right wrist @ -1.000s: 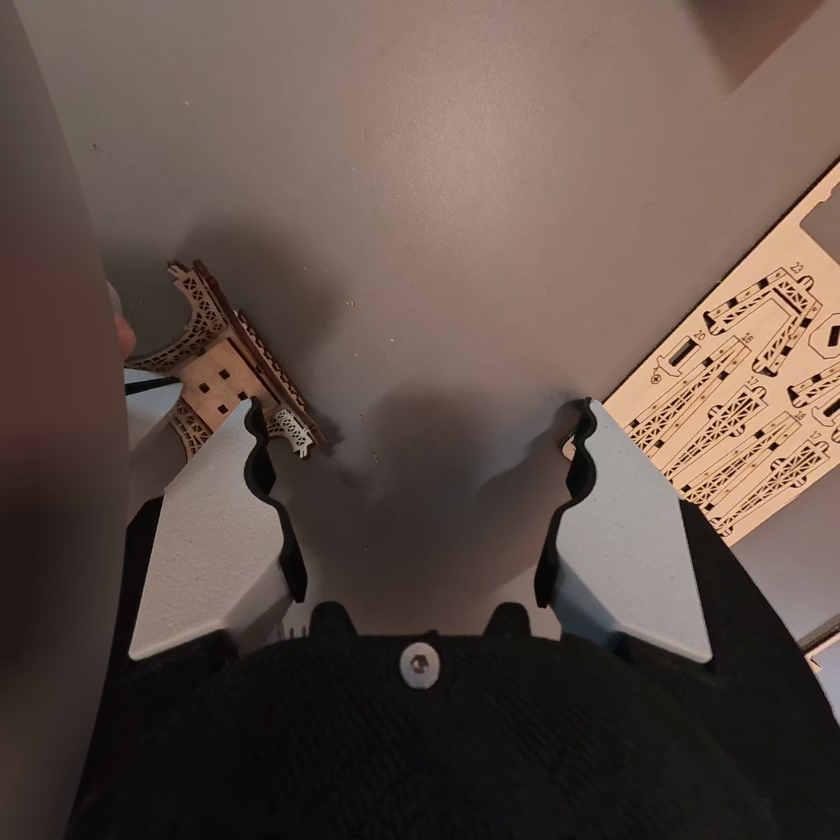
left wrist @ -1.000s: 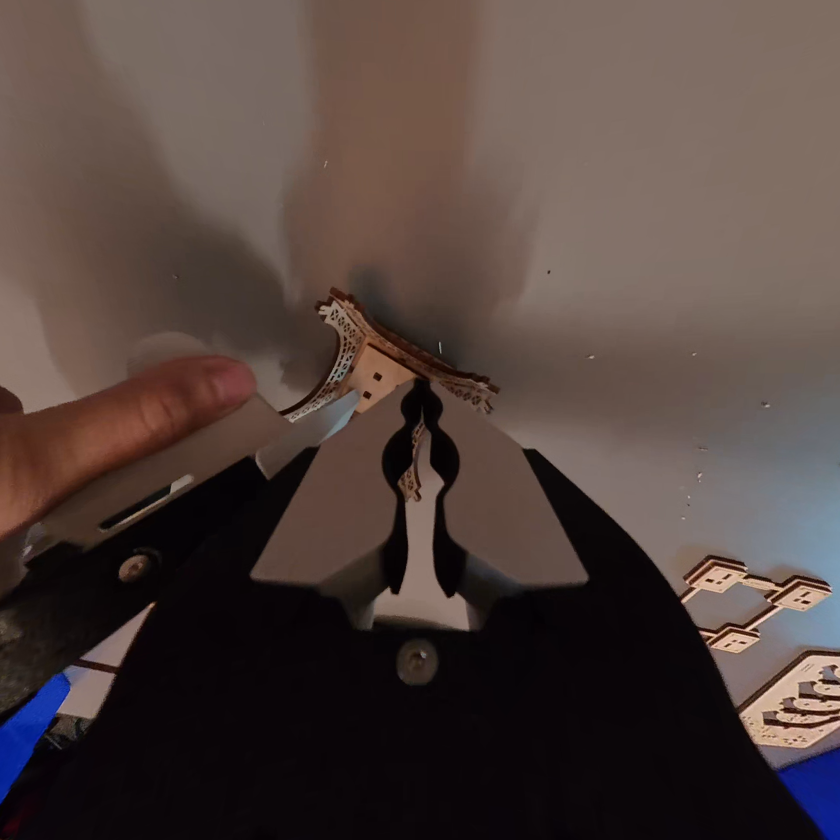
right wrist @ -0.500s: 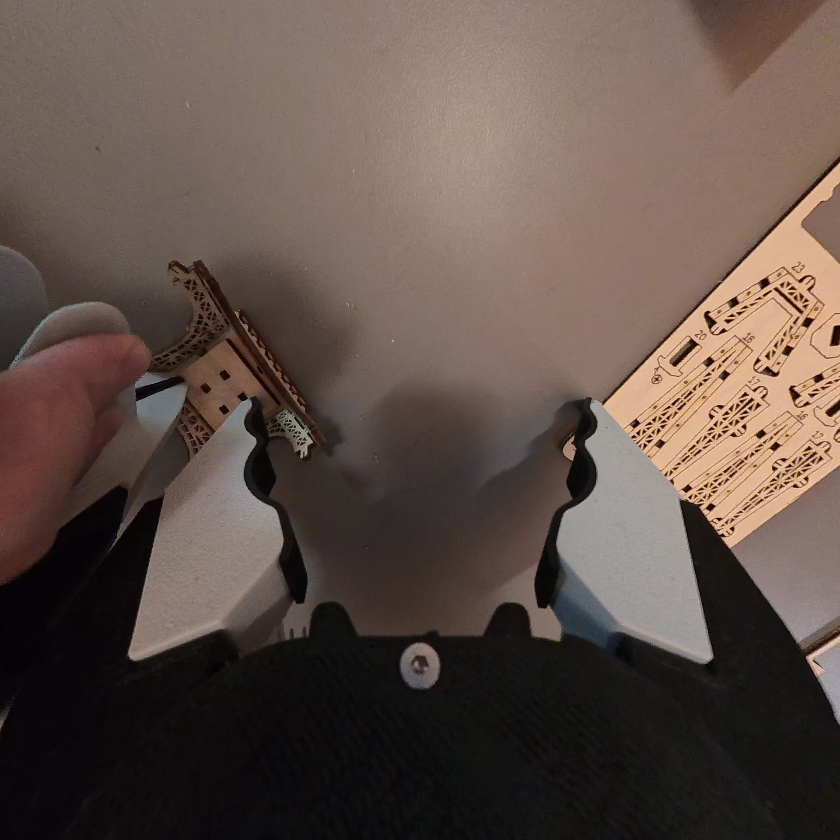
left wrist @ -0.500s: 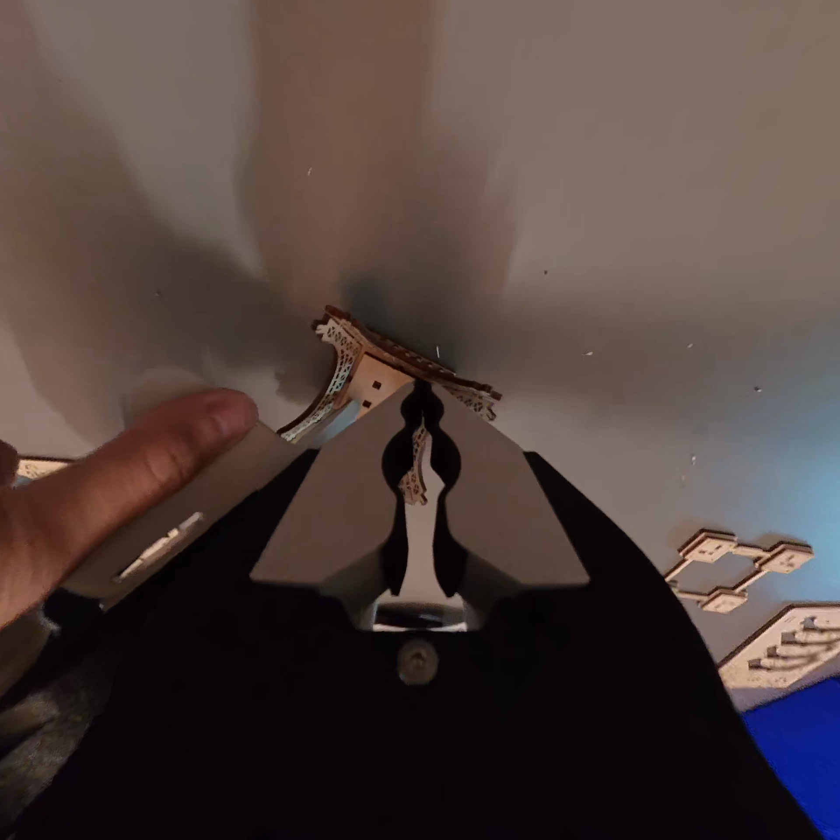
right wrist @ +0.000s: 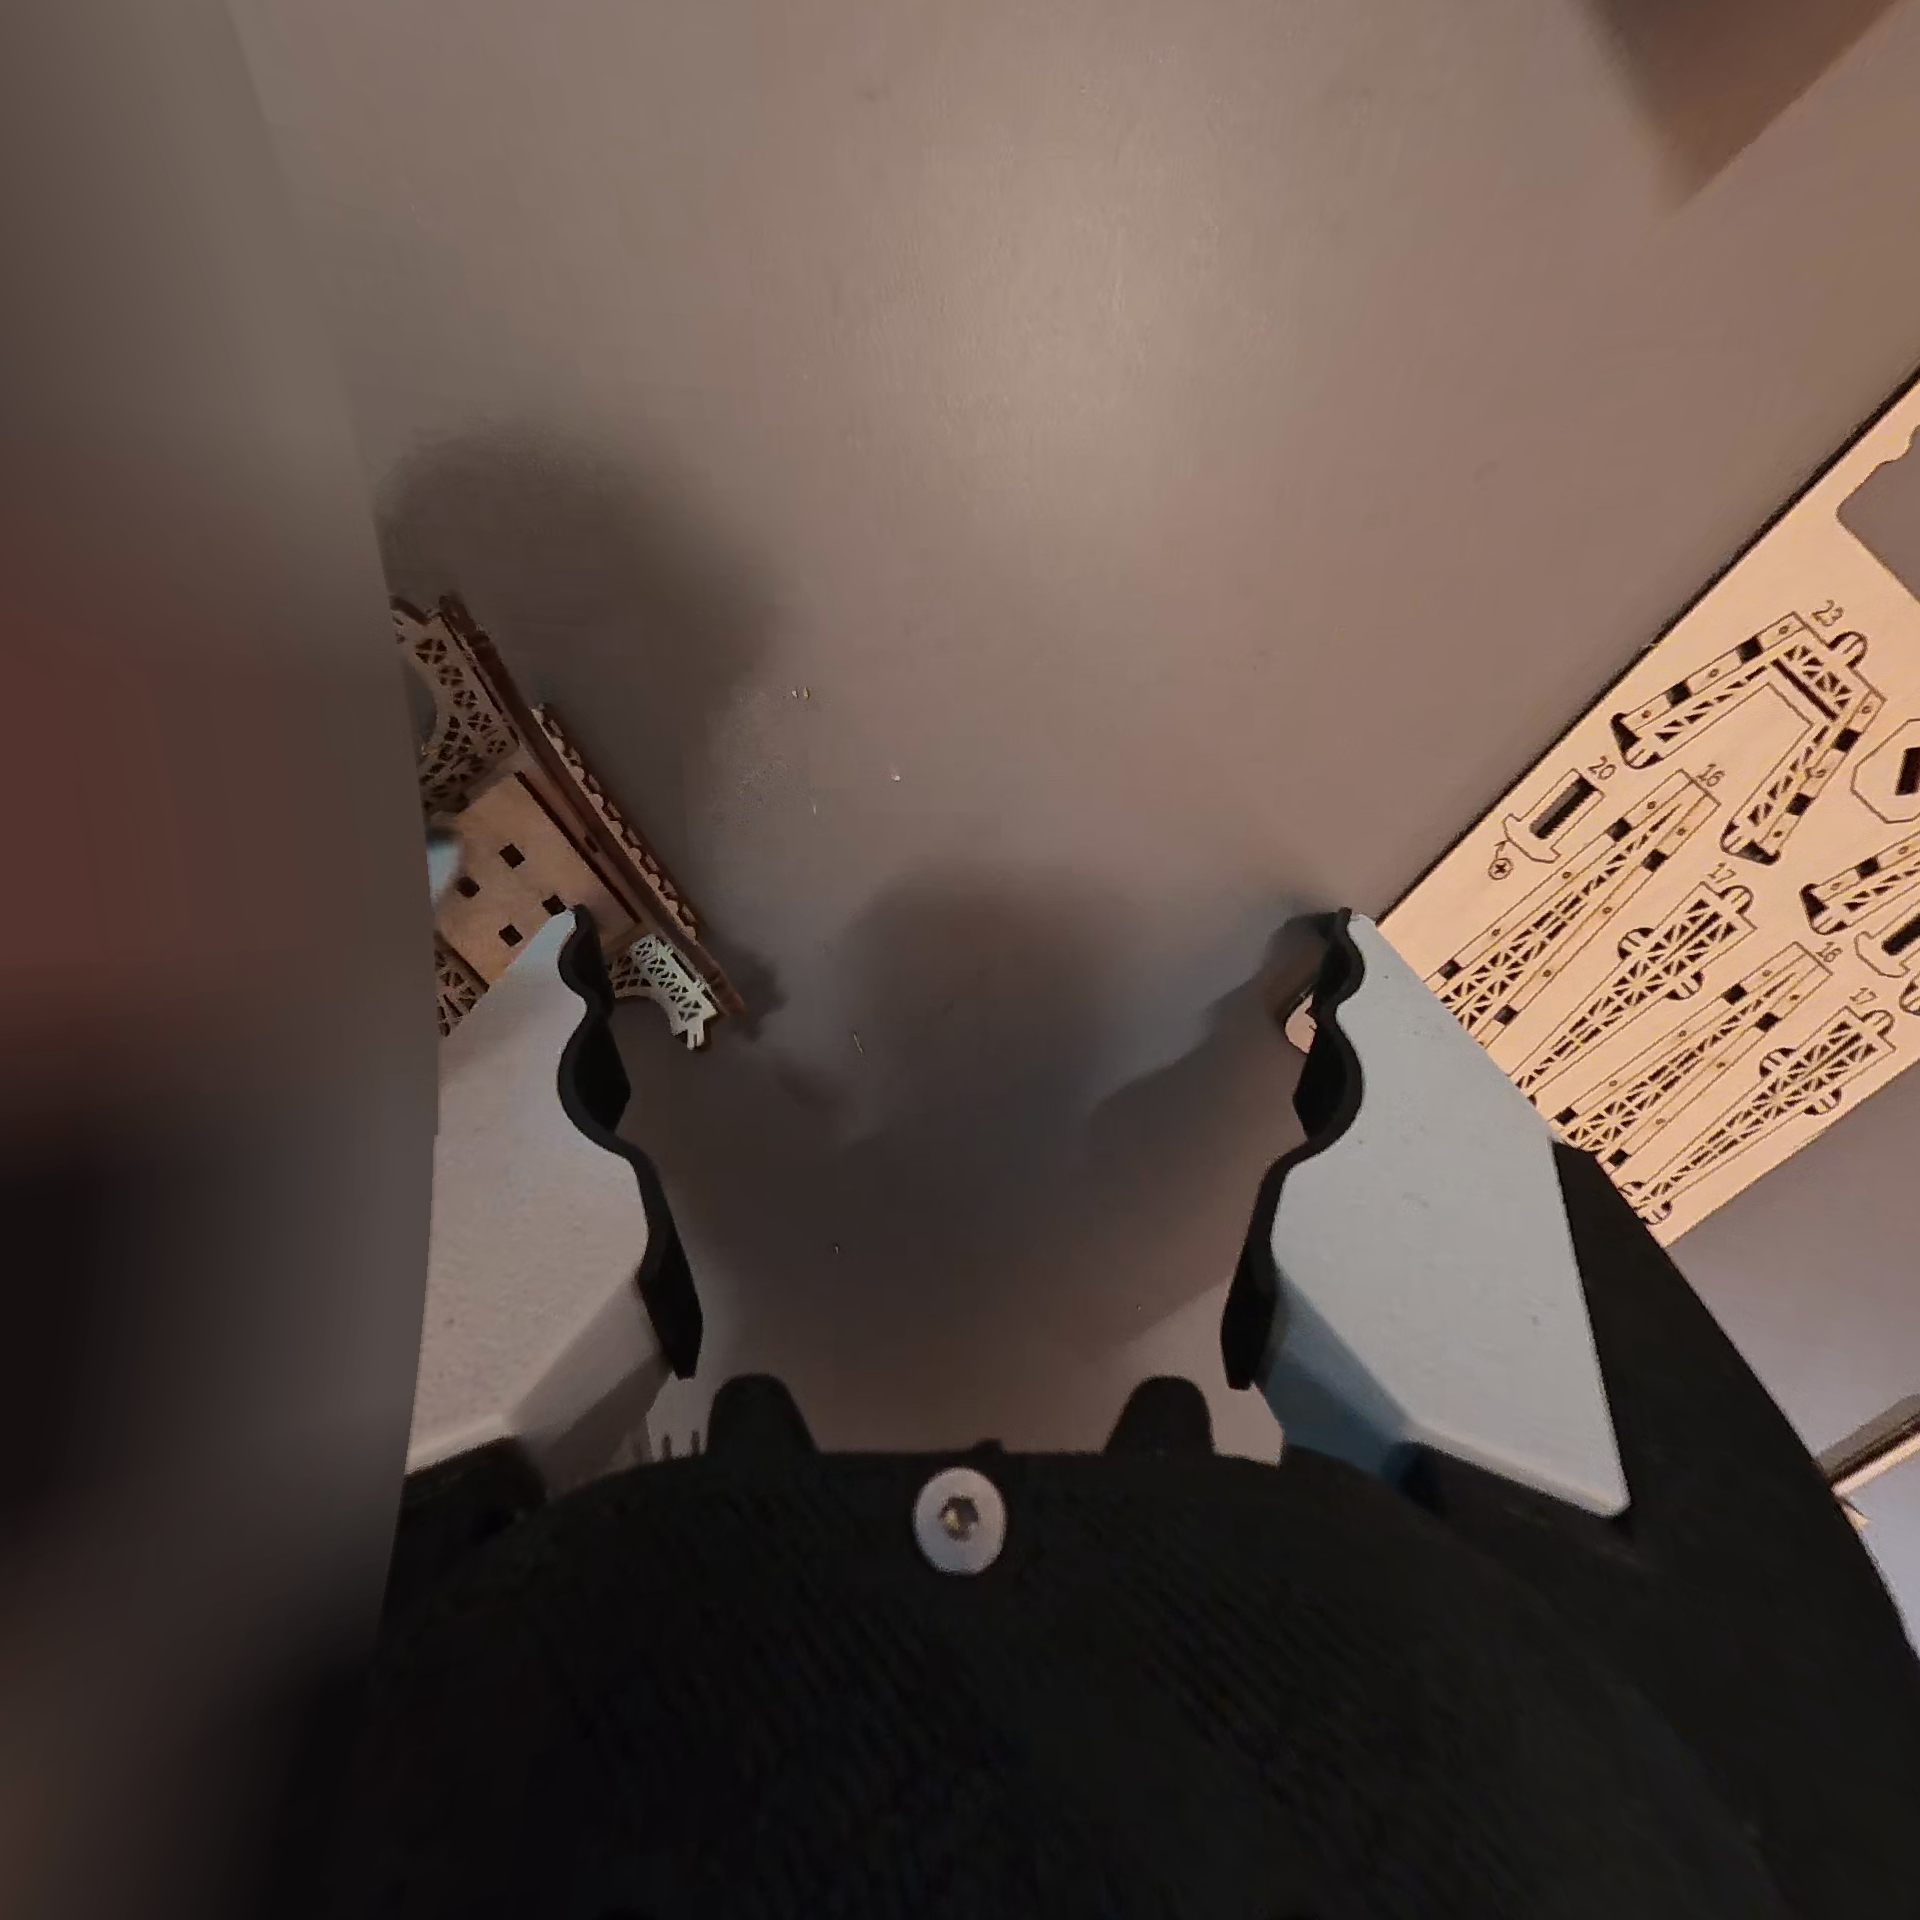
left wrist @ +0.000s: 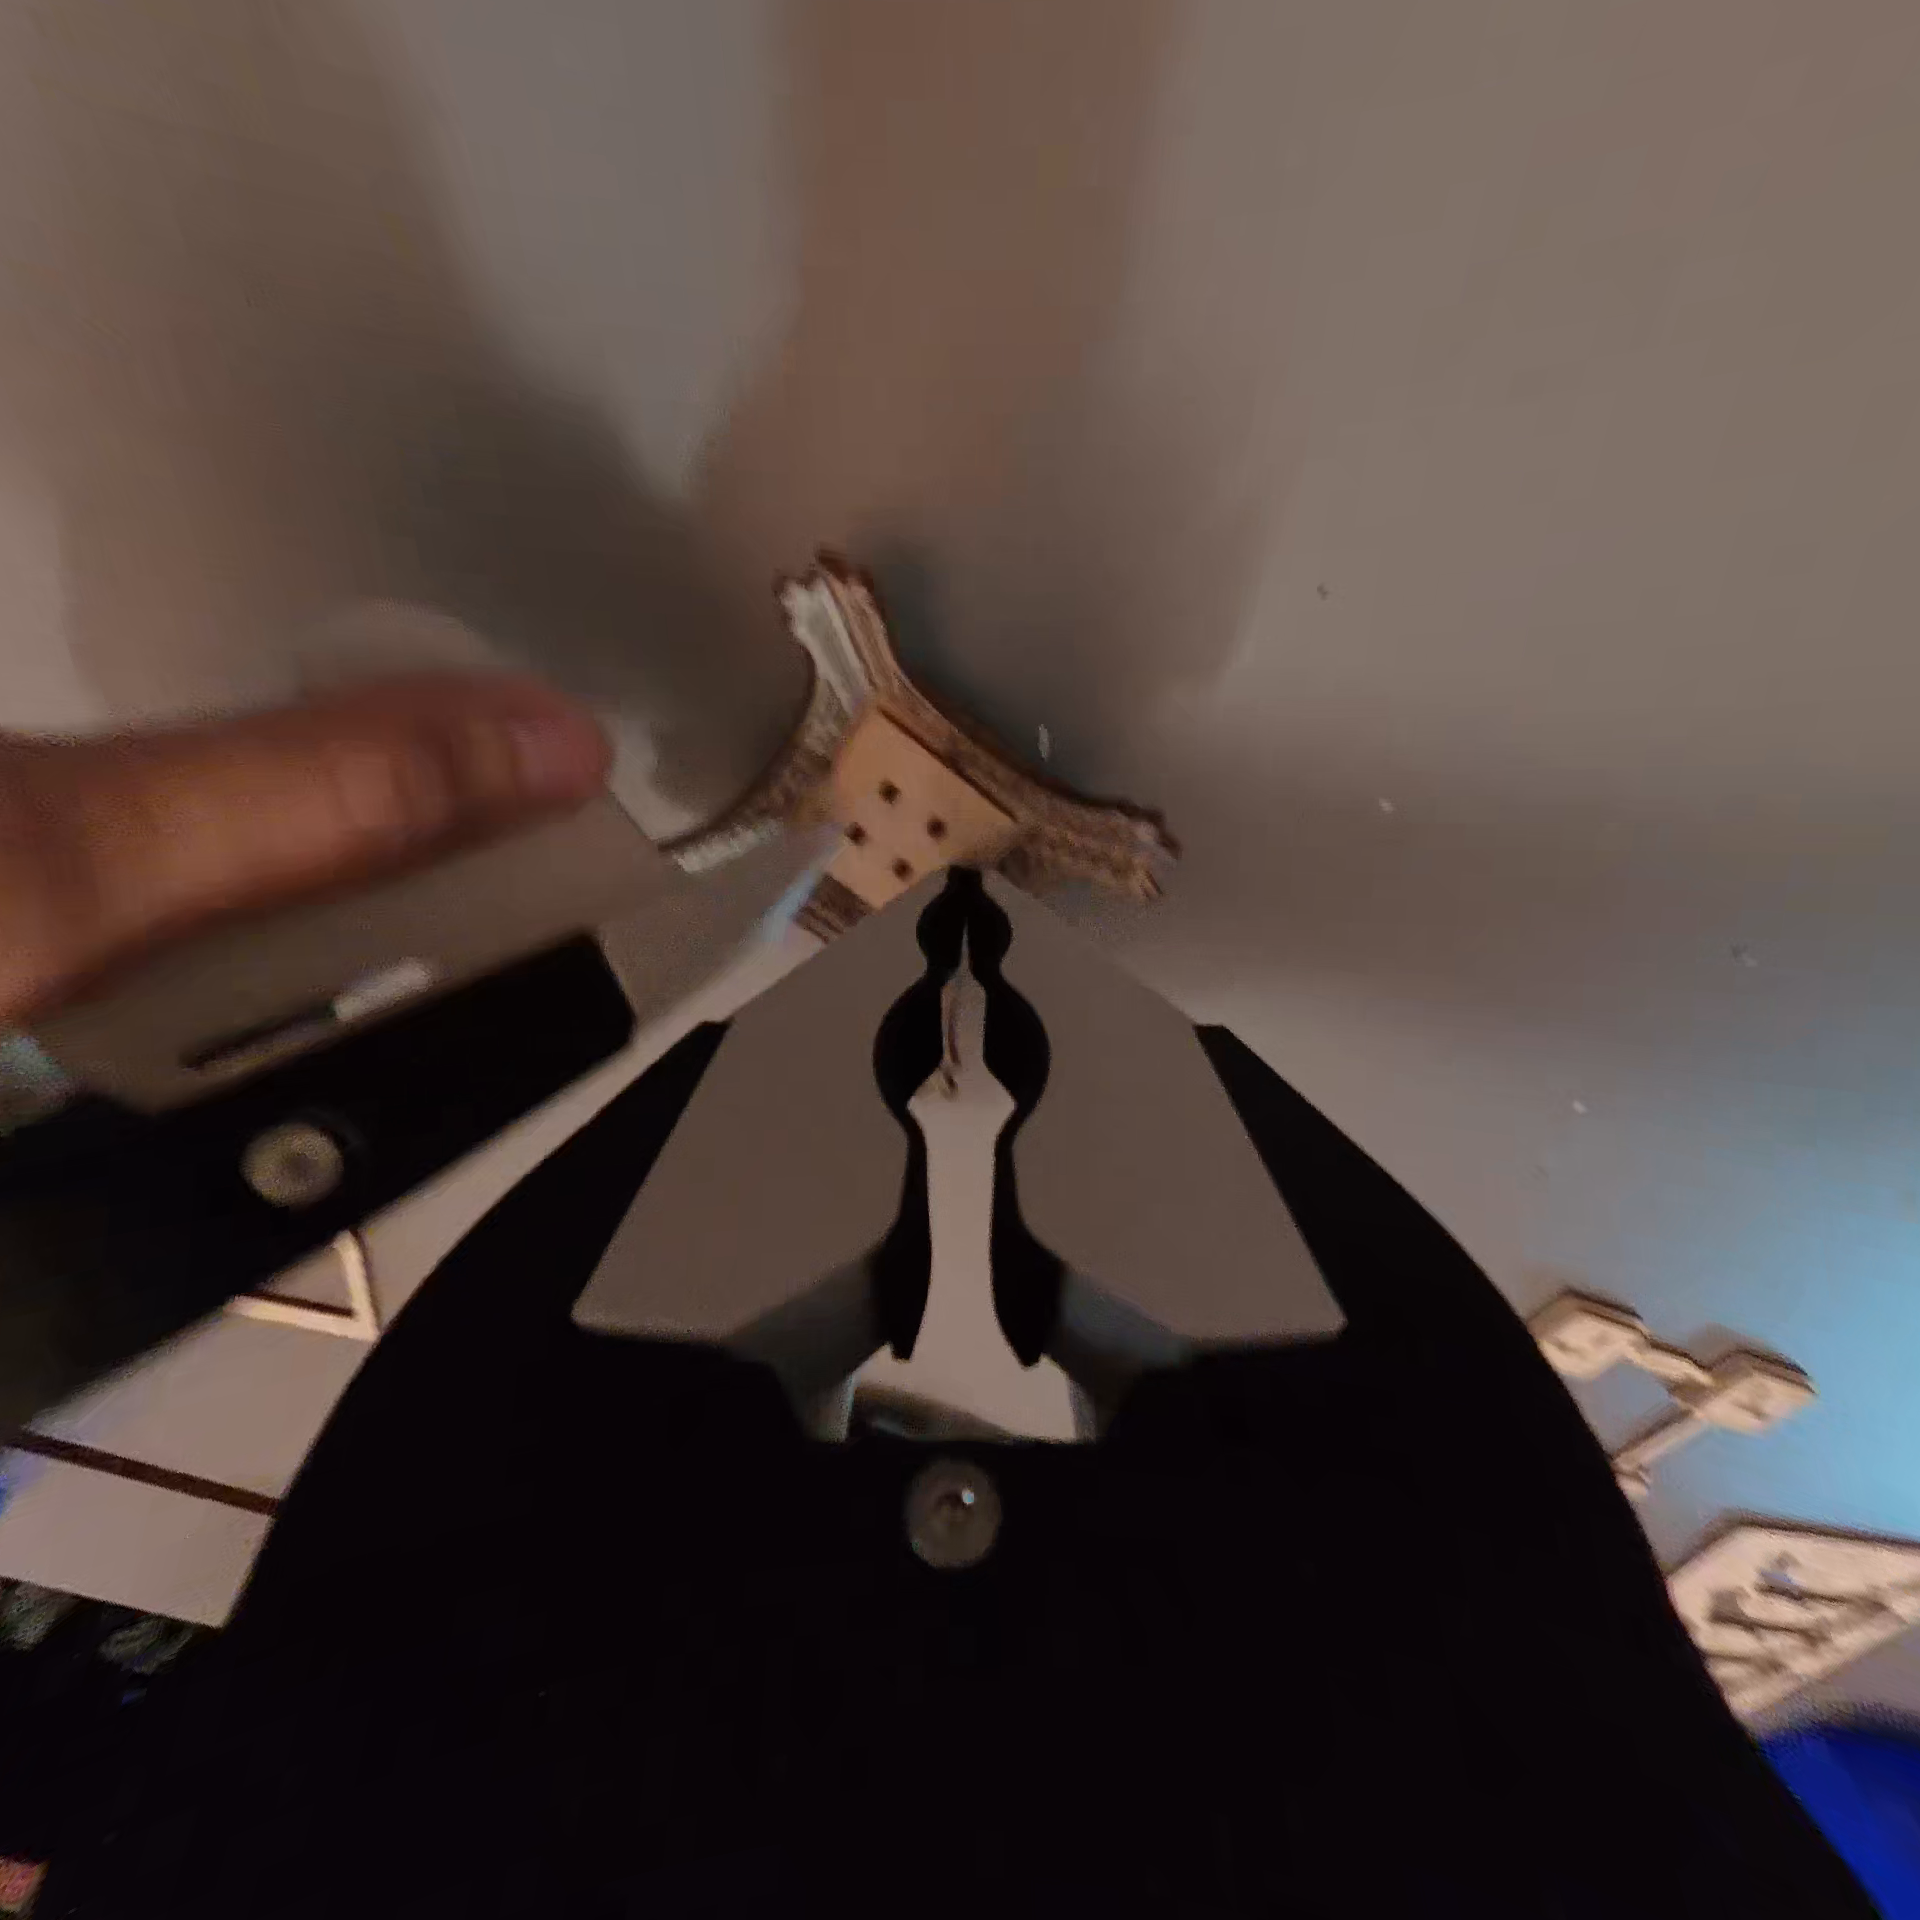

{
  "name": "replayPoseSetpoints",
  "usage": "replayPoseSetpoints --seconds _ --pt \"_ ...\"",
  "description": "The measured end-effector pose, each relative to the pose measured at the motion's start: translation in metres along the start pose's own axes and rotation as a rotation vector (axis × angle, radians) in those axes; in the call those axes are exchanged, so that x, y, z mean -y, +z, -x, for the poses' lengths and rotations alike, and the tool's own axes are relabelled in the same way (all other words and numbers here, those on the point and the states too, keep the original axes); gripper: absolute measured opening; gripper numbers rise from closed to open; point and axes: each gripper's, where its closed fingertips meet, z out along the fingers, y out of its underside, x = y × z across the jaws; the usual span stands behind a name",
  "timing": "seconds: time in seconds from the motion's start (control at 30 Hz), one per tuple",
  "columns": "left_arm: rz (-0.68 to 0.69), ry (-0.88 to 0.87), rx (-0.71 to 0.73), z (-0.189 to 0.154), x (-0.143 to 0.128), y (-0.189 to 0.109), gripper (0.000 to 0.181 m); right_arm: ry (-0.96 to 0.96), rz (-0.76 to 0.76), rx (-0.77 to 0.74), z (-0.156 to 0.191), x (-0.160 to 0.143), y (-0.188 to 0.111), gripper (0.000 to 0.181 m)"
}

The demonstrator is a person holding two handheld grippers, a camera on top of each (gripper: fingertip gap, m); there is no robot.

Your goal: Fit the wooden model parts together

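The wooden model is a small square plate with holes and lattice arch legs, resting on the grey table. My left gripper is shut on one thin lattice leg of the model, which shows between the jaws. My right gripper is open and empty, and its left fingertip overlaps the model. It also shows in the left wrist view, reaching the model from the left. A person's finger lies along it.
A wooden sheet of uncut lattice parts lies at the right. Loose wooden pieces and another sheet part lie at the lower right of the left wrist view. A blurred hand covers the left of the right wrist view.
The model has tilted in my left gripper, so more of its holed plate shows. The hand has moved close in front of the right camera. My right gripper stays open.
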Motion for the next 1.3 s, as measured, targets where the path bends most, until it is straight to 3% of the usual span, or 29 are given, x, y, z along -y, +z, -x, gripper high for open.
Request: replayPoseSetpoints --seconds 0.03,0.13,0.2,0.43,0.77,1.1,1.3 --pt "-0.009 -0.029 0.007 -0.001 -0.004 -0.004 0.0 0.0 0.002 0.0 0.0 0.0 0.0 0.132" --pt "-0.218 -0.189 0.045 0.005 0.01 -0.024 0.0 0.001 0.0 0.0 0.0 0.0 0.0 0.132" --pt "-0.277 -0.215 0.096 0.01 0.013 -0.03 0.0 0.001 -0.002 0.0 0.0 0.0 0.0 0.132" --pt "-0.129 -0.088 0.056 0.001 -0.001 -0.004 0.0 0.002 0.002 -0.001 0.0 0.0 0.0 0.132" --pt "-0.158 -0.004 0.049 0.003 0.0 0.001 0.0 0.003 -0.003 -0.001 0.0 0.0 0.0 0.132" --pt "-0.084 0.104 0.071 0.003 0.0 0.002 0.0 0.004 -0.002 -0.001 0.0 0.0 0.0 0.132" --pt "0.043 0.226 0.055 0.002 0.0 0.003 0.0 0.004 0.011 -0.001 0.0 -0.001 0.0 0.132"
